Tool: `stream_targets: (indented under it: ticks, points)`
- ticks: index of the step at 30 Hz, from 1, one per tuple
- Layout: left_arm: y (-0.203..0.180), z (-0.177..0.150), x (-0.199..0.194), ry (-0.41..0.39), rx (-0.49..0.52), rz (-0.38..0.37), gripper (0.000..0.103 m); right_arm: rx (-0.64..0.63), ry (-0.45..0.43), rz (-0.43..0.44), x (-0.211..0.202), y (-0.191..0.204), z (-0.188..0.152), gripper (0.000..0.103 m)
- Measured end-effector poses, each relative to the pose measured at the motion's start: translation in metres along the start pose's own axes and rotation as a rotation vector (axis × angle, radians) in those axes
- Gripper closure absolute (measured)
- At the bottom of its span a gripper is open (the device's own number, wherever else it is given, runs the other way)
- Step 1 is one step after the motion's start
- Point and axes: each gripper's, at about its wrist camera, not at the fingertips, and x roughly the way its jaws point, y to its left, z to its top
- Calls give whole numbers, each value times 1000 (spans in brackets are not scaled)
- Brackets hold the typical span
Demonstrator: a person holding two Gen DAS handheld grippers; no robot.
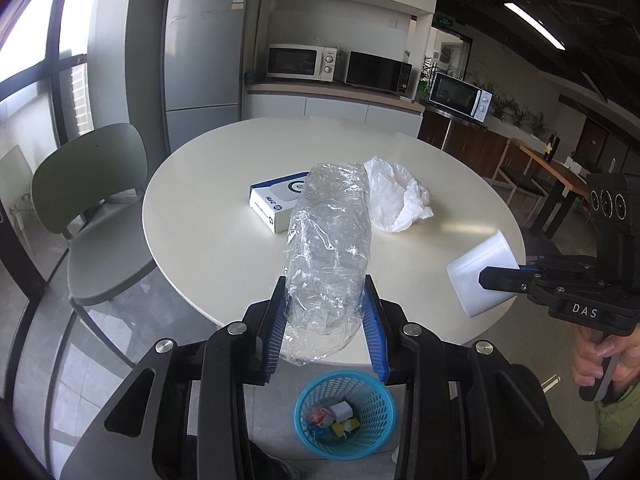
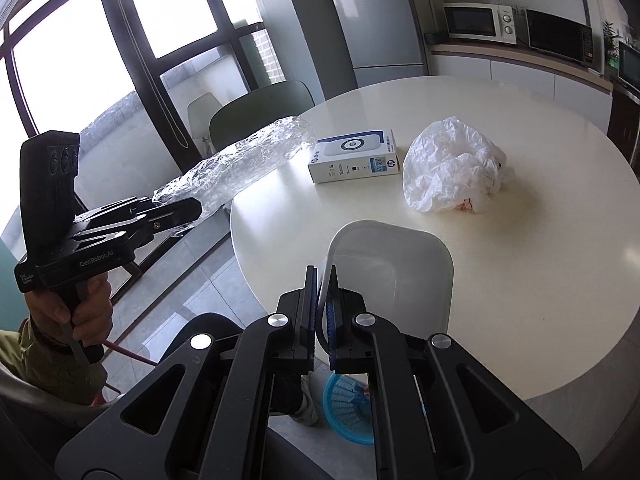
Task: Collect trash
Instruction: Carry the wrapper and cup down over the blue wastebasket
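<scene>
1. The left gripper (image 1: pixel 325 312) sits low in the centre of the left wrist view, its jaws partly open and pressed against the sides of a crumpled clear plastic bottle (image 1: pixel 326 240), which sticks out up the frame over the near edge of the round white table (image 1: pixel 208 216).
2. In the right wrist view the same bottle shows at middle left, held out level past the table's left edge by the left gripper (a hand (image 2: pixel 76 308) grips its handle at lower left).
3. The right gripper (image 2: pixel 322 280) is at lower centre of its own view, jaws nearly shut, pinching the rim of a white plastic cup (image 2: pixel 394 276) whose open mouth faces the camera, over the near part of the table.
4. In the left wrist view that cup appears at the right edge, tilted.
5. A blue basket (image 1: pixel 346 416) stands on the floor at bottom centre of the left wrist view, under the bottle's base, with scraps of rubbish inside.
6. On the table lie a white and blue box (image 2: pixel 354 156) and, right of it, a crumpled white plastic bag (image 2: pixel 452 164), near each other but apart.
7. A green chair (image 1: pixel 96 208) stands at the left.
</scene>
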Motion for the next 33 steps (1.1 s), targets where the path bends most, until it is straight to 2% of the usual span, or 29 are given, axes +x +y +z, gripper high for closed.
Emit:
stream_targets:
  ticks: [12, 18, 24, 28, 33]
  points:
    - [-8, -46, -16, 26, 61, -53, 68, 57, -41, -81, -34, 1, -49, 99]
    - [-4, -72, -29, 77, 75, -94, 68, 101, -41, -96, -51, -1, -79, 99]
    - [-7, -92, -36, 147, 82, -102, 68, 130, -14, -121, -59, -5, -106, 99]
    - [-17, -106, -32, 210, 125, -116, 68, 141, 12, -122, -54, -4, -124, 99]
    - [-21, -137, 3, 342, 104, -135, 68, 175, 65, -115, -37, -9, -146, 99]
